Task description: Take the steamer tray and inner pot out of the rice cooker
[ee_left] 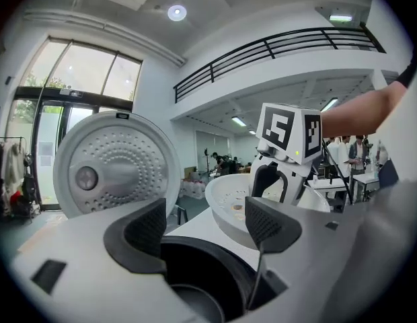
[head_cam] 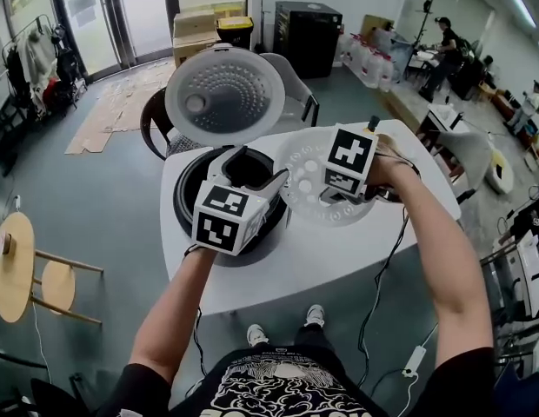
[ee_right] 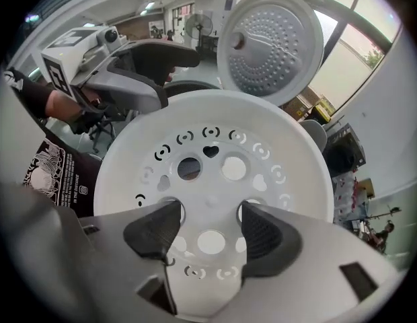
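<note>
Step in hand, as I judge it: steamer tray removal, carry phase. Your right tool (ee_right: 208, 224) points down into the steamer tray (ee_right: 215, 113). Its jaws stand wide, tips at two holes either side of the tray's centre, and they appear to pinch the bridge between those holes. In the head view the tray hangs beside the rice cooker (head_cam: 187, 189) on its right, above the worktop (head_cam: 313, 259). It overlaps the cooker's edge, so I read it as clear of the cooker and not yet set down.

Your left tool (ee_left: 205, 227) has its jaws wide with nothing between the pads. It sits at the cooker's mouth, looking across the dark inner pot (ee_left: 195, 298), which is seated in the cooker. The lid (head_cam: 226, 94) stands open behind.

Next move, judged:
- Lower the tray flat onto bare worktop, well apart from the cooker, then release.
- Bring one left jaw inside the pot wall and one outside, close on the rim, and lift straight up.
</note>
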Motion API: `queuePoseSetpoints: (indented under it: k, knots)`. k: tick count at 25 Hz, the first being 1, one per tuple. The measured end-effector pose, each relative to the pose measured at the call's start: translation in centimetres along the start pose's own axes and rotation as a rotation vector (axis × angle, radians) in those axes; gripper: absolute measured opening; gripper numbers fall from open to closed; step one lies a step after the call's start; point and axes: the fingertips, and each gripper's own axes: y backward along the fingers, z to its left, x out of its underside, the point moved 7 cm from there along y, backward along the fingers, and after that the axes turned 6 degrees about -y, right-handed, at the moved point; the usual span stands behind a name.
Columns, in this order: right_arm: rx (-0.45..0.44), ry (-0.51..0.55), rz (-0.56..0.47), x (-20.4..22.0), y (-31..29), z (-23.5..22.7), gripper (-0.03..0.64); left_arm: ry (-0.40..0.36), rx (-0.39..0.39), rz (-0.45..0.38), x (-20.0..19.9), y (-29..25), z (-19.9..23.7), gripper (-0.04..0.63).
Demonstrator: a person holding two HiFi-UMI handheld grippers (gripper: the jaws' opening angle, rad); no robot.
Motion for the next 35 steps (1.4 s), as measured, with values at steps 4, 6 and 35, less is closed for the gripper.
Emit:
queuePoseSetpoints:
  k: [4,6,35]
  knots:
    - [-0.008,-0.006,0.006,3.0,-1.1,-2.2,0.299,-0.002,0.014,0.013,-0.2,-3.4,-2.0,0.359]
    - [-0.018,-0.002,0.006,4.6,-2.0,-3.5,0.299,-0.001,0.009,0.024,-0.2,-5.3,-3.1,0.359]
    - [-0.147,0.257,-0.008,16.4,-23.9,-15.7,0.301,0.051,-0.422,0.292,3.8,-18.0,-9.8,0.359]
